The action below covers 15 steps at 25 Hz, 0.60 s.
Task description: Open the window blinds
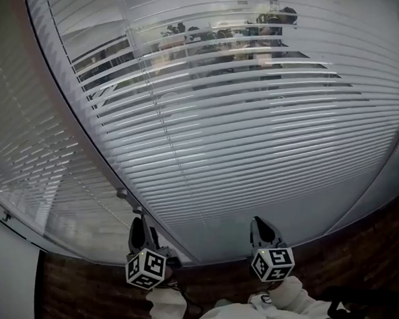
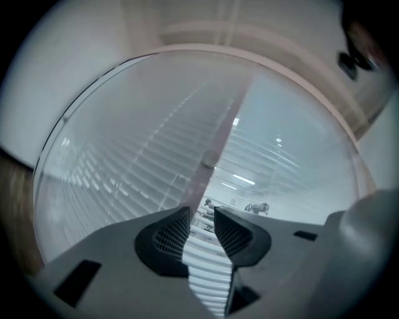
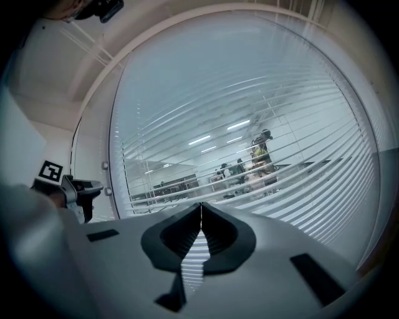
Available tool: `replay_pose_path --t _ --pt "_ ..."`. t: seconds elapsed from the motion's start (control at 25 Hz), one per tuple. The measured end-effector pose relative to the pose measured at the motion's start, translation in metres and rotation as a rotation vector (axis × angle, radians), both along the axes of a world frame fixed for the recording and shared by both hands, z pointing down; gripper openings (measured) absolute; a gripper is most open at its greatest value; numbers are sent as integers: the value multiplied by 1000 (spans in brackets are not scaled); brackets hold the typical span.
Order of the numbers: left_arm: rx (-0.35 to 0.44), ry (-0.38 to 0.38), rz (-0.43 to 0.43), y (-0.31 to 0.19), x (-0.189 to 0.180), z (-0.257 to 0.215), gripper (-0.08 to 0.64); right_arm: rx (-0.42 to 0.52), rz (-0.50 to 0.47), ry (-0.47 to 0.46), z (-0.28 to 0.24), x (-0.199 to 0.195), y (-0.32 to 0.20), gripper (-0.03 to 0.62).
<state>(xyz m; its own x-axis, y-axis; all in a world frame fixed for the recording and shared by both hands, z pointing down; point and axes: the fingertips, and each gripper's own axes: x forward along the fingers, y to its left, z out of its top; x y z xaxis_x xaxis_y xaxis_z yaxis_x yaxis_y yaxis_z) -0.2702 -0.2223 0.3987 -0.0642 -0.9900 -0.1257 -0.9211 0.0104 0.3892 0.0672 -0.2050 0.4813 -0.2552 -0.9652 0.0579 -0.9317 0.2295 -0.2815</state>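
- A person in a yellow-green top stands in the background, with others just to the left.
- Strip lights glow overhead there.
- Dark brick runs along the bottom of the head view.
- A round knob sits on the pale frame post.

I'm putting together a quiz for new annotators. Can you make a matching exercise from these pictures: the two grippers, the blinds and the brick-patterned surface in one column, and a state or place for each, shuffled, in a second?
Things
1. left grey two-jaw gripper
2. right grey two-jaw gripper
3. white slatted window blinds
4. dark brown brick-patterned surface

States or places
A. below the window
B. jaws together
C. slats partly tilted, room visible through them
D. jaws apart, nothing between the pads

Pairs: 1-D, 2-B, 3-C, 4-A
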Motion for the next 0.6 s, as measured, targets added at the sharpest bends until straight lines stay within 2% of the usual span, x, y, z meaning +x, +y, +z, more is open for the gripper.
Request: replay_pose_path --t 0.08,0.12,0.16,0.2,0.24,0.36,0.48,0.6 --pt "41 -206 5 8 32 -12 124 10 -12 7 -3 -4 -1 12" --pt "61 -279 26 10 50 -14 121 18 -18 11 -5 -6 -2 12" --pt "73 -329 56 13 68 -13 92 26 -24 15 -7 -8 -2 12" --pt "75 -354 101 15 86 -9 33 32 -31 19 -8 -11 -2 12" --pt "65 -357 162 18 106 -1 0 37 -38 22 -9 -13 -2 12" --pt "-20 -306 342 33 162 39 0 29 -66 25 -6 -18 3 12" --pt "-122 -292 413 52 202 79 0 15 -100 36 -1 -24 10 12" --pt "-143 -287 443 64 222 88 0 22 -121 64 -2 -28 16 12"
